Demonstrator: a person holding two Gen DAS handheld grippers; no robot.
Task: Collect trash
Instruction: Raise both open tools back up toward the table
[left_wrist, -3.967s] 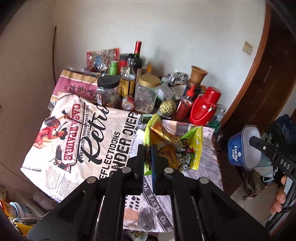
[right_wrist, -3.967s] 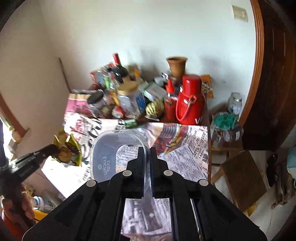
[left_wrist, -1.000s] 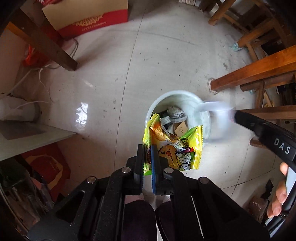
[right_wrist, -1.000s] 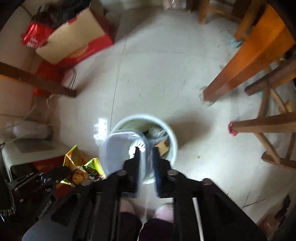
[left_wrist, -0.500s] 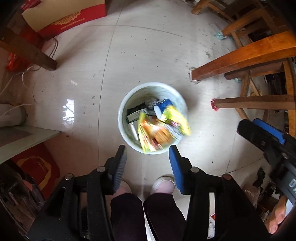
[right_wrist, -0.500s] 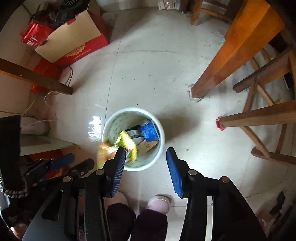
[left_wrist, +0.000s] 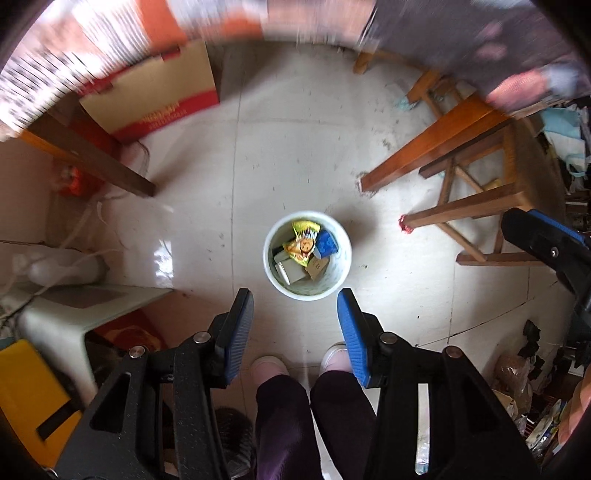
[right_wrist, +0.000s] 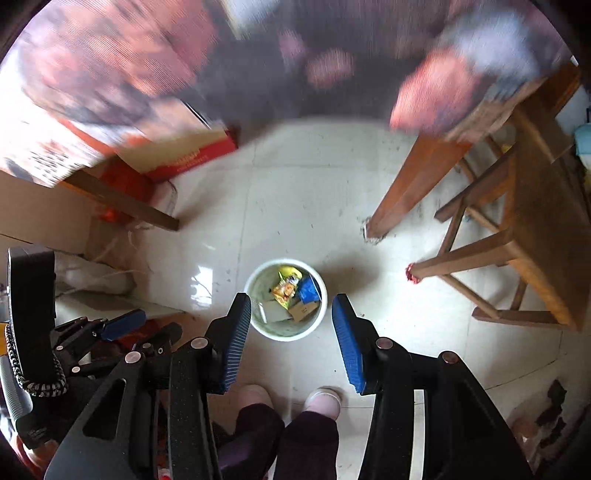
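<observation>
A white round trash bin (left_wrist: 343, 271) stands on the pale tiled floor below me; it also shows in the right wrist view (right_wrist: 321, 314). Inside lie the yellow snack wrapper (left_wrist: 303, 245), which shows in the right wrist view too (right_wrist: 285, 288), a blue cup (left_wrist: 327, 243) and some cardboard scraps. My left gripper (left_wrist: 295, 314) is open and empty high above the bin. My right gripper (right_wrist: 291, 321) is open and empty, also high above it. The left gripper shows at the left of the right wrist view (right_wrist: 122, 325), and the right gripper at the right of the left wrist view (left_wrist: 546, 247).
Wooden table legs and a stool (left_wrist: 461, 184) stand to the right of the bin. A red and tan box (left_wrist: 155, 99) and a dark wooden beam (left_wrist: 92, 162) lie to the upper left. A pale stool (left_wrist: 66, 306) and yellow box (left_wrist: 29, 398) are at left. My feet (left_wrist: 269, 365) are below.
Both grippers opened and dropped the snack wrapper and the cup into the bin, then rose; the bin now looks smaller. The blurred table edge has entered the top of both views.
</observation>
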